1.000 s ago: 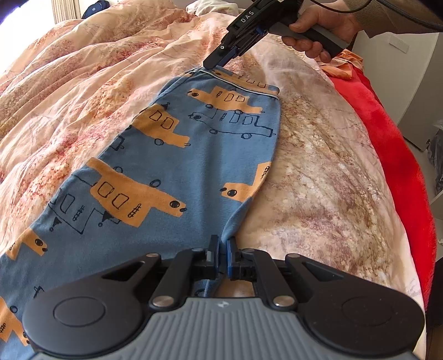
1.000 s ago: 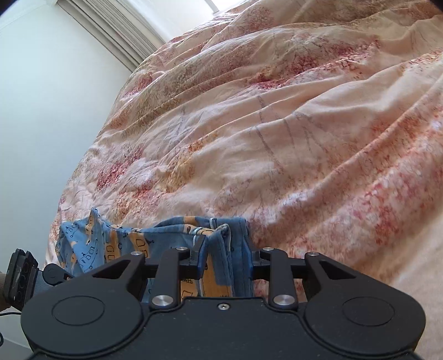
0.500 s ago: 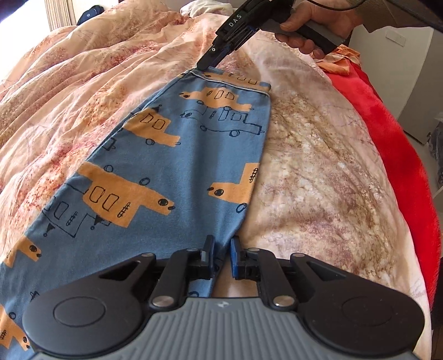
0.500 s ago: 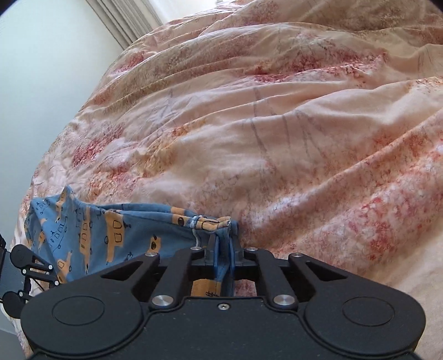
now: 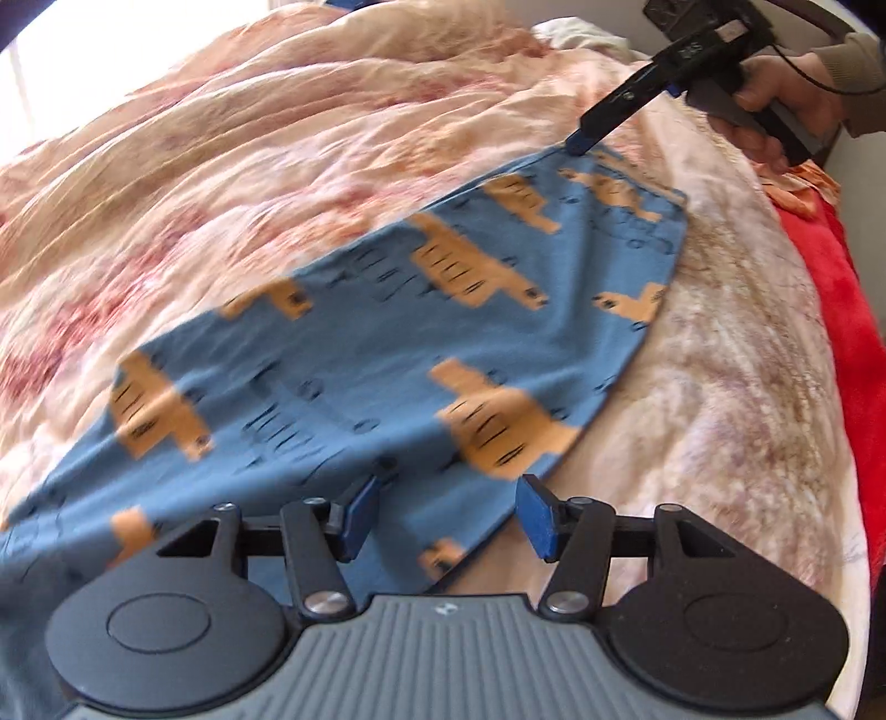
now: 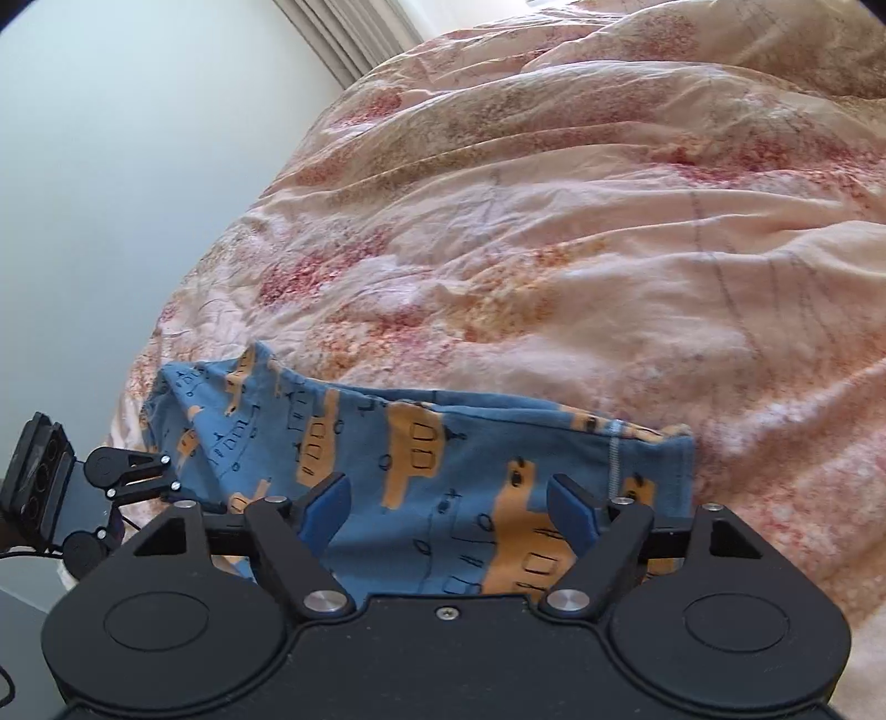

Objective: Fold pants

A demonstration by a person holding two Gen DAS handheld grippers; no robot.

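Note:
Blue pants (image 5: 387, 354) printed with orange vehicles lie spread flat on the floral duvet (image 5: 249, 166). My left gripper (image 5: 449, 515) hovers over their near edge. Its jaws are opening, the blue pads stand apart, and the cloth lies under them ungripped. At the far end, a hand holds my right gripper (image 5: 582, 141), tip at the waistband corner. In the right wrist view the right gripper (image 6: 449, 509) is also opening over the pants (image 6: 421, 459), with its pads clear of the cloth. The stitched waistband (image 6: 614, 443) lies just beyond them.
A red blanket (image 5: 847, 310) runs along the bed's right side, with an orange cloth (image 5: 797, 188) above it. The rumpled duvet (image 6: 554, 221) stretches far beyond the pants. A curtain (image 6: 354, 39) and a pale wall (image 6: 111, 166) border the bed's far side.
Both grippers were shut on the pants' edges; now both stand wide and the cloth lies loose on the duvet. The left gripper has swung sideways, and the pants look flatter.

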